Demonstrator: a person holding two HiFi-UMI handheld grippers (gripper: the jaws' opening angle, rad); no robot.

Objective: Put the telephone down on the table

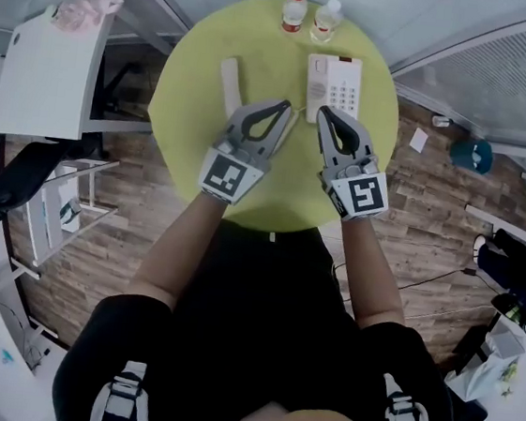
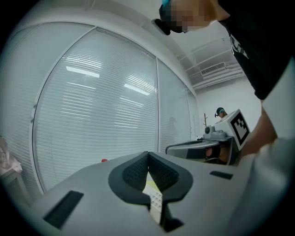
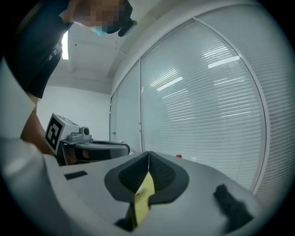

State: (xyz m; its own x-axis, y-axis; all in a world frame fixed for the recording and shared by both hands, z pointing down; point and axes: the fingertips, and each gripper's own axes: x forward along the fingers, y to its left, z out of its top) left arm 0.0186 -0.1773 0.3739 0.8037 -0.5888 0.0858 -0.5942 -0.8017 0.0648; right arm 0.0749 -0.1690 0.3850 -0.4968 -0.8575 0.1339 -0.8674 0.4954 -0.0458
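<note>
A white telephone (image 1: 334,86) lies flat on the round yellow-green table (image 1: 190,102), handset at its left and keypad at its right. My right gripper (image 1: 322,113) hovers just short of the phone's near edge, jaws shut with nothing between them (image 3: 148,154). My left gripper (image 1: 285,106) sits beside it to the left, tips pressed together and empty (image 2: 148,154). Through the slot below the left jaws a strip of the phone's keypad (image 2: 155,199) shows. In the right gripper view only the yellow table top (image 3: 144,193) shows there.
A white oblong thing (image 1: 230,85) lies on the table left of the phone. Two small bottles (image 1: 294,10) (image 1: 326,19) stand at the far edge. A white side table (image 1: 48,72) and a black chair (image 1: 21,177) stand to the left on the wooden floor.
</note>
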